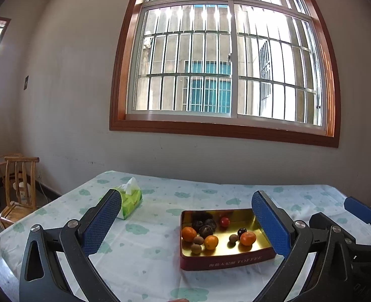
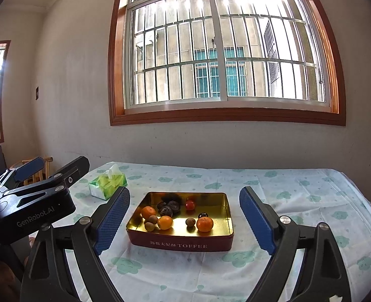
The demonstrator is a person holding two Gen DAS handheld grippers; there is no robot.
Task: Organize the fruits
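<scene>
Fruits sit in an open toffee tin point(image 2: 180, 244) on the counter point(image 2: 298, 196), between two empty grippers.

The red tin, gold inside, holds three oranges point(image 2: 205, 224), small brown fruits point(image 2: 190, 222), dark wrinkled ones point(image 2: 165, 211) and a red one point(image 2: 190, 204); it lies near the counter's front edge; the left gripper point(image 1: 185, 221) and right gripper point(image 2: 184, 220) both stand with jaws apart; a green tissue pack point(image 2: 108, 183) sits toward the far left corner.

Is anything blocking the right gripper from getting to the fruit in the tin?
Nothing visible does. The right gripper is open and empty, with only bare tablecloth before the toffee tin. The tin's low front wall is all it must clear.
</scene>
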